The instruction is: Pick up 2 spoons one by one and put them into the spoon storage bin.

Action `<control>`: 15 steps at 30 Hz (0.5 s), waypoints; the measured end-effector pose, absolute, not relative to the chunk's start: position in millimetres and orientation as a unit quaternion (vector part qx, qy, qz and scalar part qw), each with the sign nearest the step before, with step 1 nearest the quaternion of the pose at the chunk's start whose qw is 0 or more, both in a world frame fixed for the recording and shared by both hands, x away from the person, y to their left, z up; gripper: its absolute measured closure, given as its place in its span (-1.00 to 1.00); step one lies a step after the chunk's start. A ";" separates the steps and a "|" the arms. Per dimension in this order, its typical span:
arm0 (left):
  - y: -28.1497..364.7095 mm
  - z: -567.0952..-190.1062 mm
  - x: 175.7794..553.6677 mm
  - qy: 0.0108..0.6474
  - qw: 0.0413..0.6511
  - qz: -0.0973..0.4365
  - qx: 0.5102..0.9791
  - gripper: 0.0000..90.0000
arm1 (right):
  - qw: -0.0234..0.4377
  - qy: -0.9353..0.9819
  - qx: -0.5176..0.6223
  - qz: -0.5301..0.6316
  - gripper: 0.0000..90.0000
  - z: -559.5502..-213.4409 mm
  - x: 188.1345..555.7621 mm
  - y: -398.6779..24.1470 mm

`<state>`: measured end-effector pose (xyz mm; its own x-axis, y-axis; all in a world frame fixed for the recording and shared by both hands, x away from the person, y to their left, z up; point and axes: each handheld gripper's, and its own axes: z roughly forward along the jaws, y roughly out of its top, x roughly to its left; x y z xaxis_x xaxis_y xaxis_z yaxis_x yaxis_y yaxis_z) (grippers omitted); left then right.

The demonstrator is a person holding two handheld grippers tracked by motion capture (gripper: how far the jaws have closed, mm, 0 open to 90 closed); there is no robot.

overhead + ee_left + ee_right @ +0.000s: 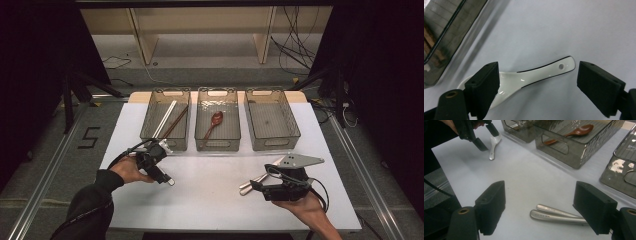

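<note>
The left tongs (534,82) stand spread wide over a white ceramic spoon (529,77) that lies flat on the desk (215,195). The spoon's bowl sits partly behind one pad, while its handle, with a small hole near the end, reaches across the gap toward the other pad and stops just short of it. Neither pad presses on the spoon. In the right gripper view, the left tongs (482,135) point down at the spoon (493,143) from above, with one tip on either side of the bowl end.

The right tongs (540,210) are also spread, holding nothing. Two metal handles (556,216) lie side by side on the desk between their pads, nearer the right-hand one. In the high view these handles (256,181) lie just ahead of the right tongs (257,186).

Beyond both tongs, three smoky clear bins stand in a row. The left bin (150,131), just past the left tongs (167,179), holds chopsticks (170,120). The middle bin (235,137) holds a brown wooden spoon (214,122). The right bin (292,132) sits across from the right tongs.
</note>
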<state>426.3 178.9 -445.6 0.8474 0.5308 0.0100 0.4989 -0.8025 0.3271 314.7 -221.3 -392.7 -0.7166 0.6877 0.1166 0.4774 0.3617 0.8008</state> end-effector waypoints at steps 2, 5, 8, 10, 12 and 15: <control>178.9 -447.9 426.0 0.271 0.158 0.051 0.948 -0.60 | 0.120 0.816 0.357 0.438 -0.41 -392.7 314.6 -221.3; 177.9 -450.5 426.0 0.259 0.150 0.050 0.953 -0.60 | 0.120 0.816 0.358 0.438 -0.41 -392.7 314.6 -221.4; 177.2 -453.1 426.5 0.252 0.141 0.054 0.956 -0.60 | 0.120 0.816 0.358 0.438 -0.41 -392.8 314.5 -221.6; 177.0 -454.9 426.3 0.248 0.141 0.055 0.957 -0.60 | 0.119 0.816 0.358 0.438 -0.41 -392.8 314.4 -221.9; 177.7 -455.8 427.2 0.239 0.135 0.053 0.960 -0.61 | 0.119 0.816 0.358 0.438 -0.41 -392.9 314.5 -222.0; 177.5 -457.6 427.2 0.240 0.136 0.055 0.960 -0.61 | 0.119 0.816 0.357 0.438 -0.41 -392.8 314.3 -222.3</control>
<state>427.2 177.5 -457.6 0.8788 0.4755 0.0397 0.4458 -0.8479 0.2869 314.3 -222.3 -392.8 -0.7164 0.6874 0.1191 0.4794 0.3611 0.7999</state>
